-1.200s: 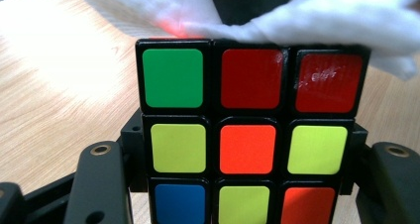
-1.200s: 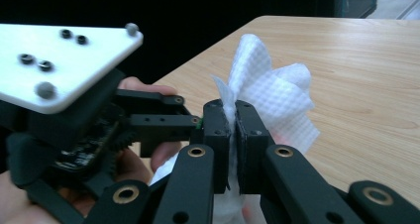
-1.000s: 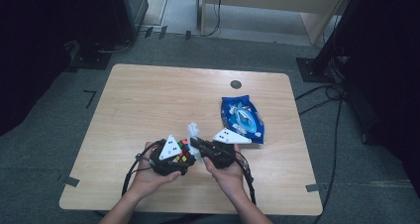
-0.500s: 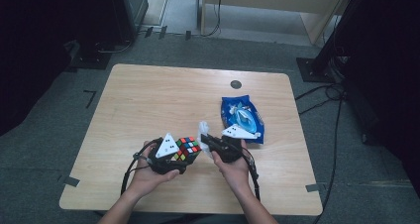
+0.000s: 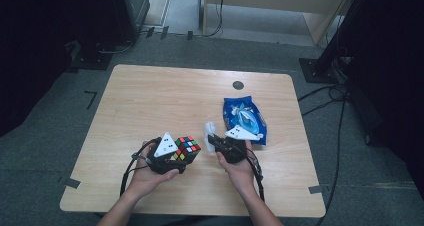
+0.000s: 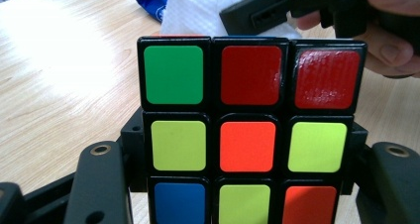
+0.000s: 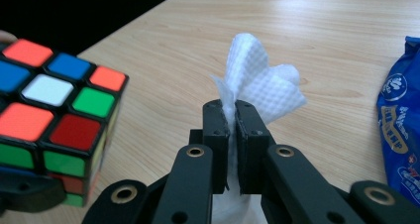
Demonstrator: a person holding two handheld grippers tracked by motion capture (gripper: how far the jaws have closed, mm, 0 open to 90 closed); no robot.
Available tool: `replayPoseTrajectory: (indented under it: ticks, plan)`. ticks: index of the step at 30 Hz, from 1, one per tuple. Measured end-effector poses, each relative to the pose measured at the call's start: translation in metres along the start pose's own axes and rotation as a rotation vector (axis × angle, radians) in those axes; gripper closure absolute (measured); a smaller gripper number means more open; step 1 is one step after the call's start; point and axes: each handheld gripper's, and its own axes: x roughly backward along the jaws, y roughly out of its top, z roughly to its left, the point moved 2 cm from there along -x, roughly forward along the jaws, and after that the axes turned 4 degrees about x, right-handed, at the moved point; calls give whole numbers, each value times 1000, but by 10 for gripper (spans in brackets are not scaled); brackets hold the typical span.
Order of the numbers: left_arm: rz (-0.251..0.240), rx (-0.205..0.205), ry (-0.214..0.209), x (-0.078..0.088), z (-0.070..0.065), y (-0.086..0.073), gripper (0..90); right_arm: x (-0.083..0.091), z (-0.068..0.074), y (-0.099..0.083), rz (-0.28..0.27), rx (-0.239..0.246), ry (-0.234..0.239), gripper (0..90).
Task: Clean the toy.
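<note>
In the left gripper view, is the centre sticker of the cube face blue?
No. The centre sticker of the cube is orange, with a yellow-green sticker on each side of it.

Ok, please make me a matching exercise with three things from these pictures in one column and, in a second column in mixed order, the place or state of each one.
Things:
1. puzzle cube
2. white wipe
3. blue packet

Places or states:
A. lying flat on the table, held by no gripper
B. pinched between the jaws of the right gripper
C. held between the jaws of the left gripper

Right pairs: 1-C, 2-B, 3-A
</note>
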Motion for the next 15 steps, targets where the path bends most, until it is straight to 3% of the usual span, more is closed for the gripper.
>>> replayPoseTrajectory:
  ticks: [4,10,15]
  plan:
    - [1,2,4,1,1,0,339,-4,-1,-4,27,32,-33,854]
    - [-1,4,6,1,2,0,339,-16,-8,-19,120,50,-108,850]
    - [-4,6,6,2,3,0,339,-20,-10,-22,142,55,-115,843]
